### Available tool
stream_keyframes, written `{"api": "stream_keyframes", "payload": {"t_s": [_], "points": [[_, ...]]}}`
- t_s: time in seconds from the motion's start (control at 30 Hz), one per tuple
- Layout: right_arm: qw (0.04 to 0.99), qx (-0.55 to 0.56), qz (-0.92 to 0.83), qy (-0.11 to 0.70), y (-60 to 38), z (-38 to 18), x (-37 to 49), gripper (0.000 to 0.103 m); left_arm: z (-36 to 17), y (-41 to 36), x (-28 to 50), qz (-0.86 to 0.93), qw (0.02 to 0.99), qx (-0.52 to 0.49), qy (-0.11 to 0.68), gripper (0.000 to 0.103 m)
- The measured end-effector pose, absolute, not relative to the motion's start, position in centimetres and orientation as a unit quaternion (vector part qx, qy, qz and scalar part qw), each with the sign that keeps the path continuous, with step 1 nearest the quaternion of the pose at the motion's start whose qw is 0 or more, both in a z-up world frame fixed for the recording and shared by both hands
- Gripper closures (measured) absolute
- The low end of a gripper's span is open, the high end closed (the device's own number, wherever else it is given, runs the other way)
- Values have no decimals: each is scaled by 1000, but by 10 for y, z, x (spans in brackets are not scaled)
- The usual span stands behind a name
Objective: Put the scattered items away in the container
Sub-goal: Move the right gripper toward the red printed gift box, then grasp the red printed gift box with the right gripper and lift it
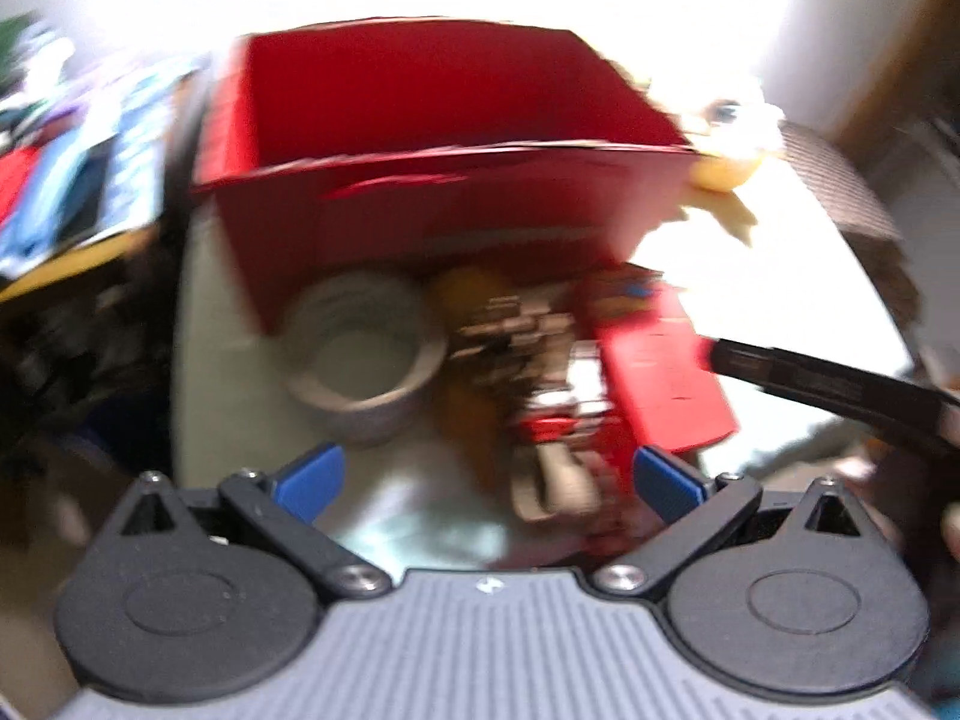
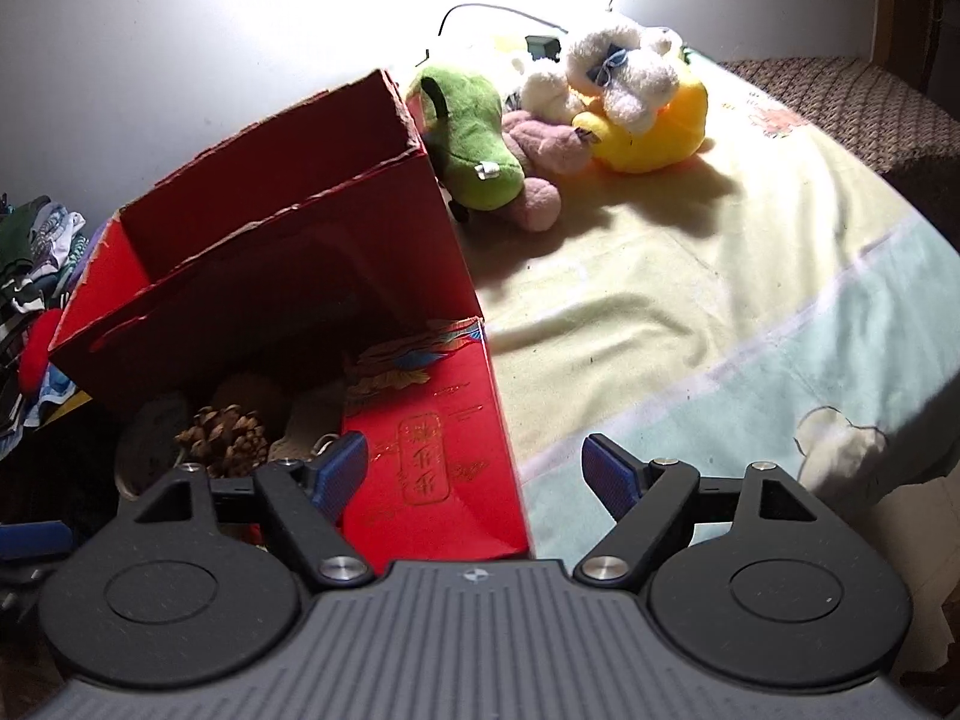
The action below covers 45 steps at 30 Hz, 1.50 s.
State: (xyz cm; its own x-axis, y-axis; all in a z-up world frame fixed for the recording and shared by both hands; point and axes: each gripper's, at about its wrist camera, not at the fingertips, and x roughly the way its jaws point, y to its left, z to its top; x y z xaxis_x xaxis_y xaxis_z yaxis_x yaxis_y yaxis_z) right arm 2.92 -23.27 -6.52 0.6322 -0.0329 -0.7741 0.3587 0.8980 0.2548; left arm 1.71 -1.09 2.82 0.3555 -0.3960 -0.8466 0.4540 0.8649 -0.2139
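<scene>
An open red cardboard box point(image 1: 432, 114) point(image 2: 288, 228) stands on the bed. In front of it lie a grey tape roll point(image 1: 366, 360) point(image 2: 150, 432), a pine cone point(image 1: 516, 348) point(image 2: 225, 432) and a flat red packet with gold characters point(image 1: 654, 360) point(image 2: 432, 450). The blurred left wrist view shows my left gripper point(image 1: 489, 480) open above the pine cone, holding nothing. My right gripper point(image 2: 474, 474) is open over the red packet's right edge. Its left pad is near the packet and its right pad hangs over the sheet.
Green point(image 2: 474, 138), pink point(image 2: 540, 156), yellow point(image 2: 654, 126) and white point(image 2: 624, 66) plush toys sit behind the box on the pale bedsheet point(image 2: 690, 300). A pile of clothes point(image 2: 30, 258) lies far left. A brown patterned edge point(image 2: 870, 102) borders the bed at right.
</scene>
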Motion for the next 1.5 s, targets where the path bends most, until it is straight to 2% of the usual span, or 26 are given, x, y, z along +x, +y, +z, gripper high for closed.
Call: {"api": "stream_keyframes", "payload": {"t_s": [0.23,0.47,0.67,0.7,0.83,1.1,1.2,1.5], "points": [[851,245,-47,463,-270,-80,63,22,17,-81,24,-445,723,1,528,1],[821,279,16,498,-294,-94,81,22,-26,-108,52,-415,690,-39,592,1],[806,267,66,524,-295,-105,93,26,-51,-121,67,-377,688,-60,617,1],[803,265,71,529,-296,-107,94,29,-51,-125,67,-380,686,-65,617,1],[807,248,78,530,-305,-107,96,33,-47,-148,69,-379,699,-33,606,1],[806,265,58,527,-343,-107,97,33,-47,-197,73,-390,710,45,584,1],[805,280,45,521,-349,-112,99,28,-52,-201,81,-380,718,47,581,1],[802,286,67,521,-360,-111,96,30,-59,-205,90,-367,728,38,578,3]]}}
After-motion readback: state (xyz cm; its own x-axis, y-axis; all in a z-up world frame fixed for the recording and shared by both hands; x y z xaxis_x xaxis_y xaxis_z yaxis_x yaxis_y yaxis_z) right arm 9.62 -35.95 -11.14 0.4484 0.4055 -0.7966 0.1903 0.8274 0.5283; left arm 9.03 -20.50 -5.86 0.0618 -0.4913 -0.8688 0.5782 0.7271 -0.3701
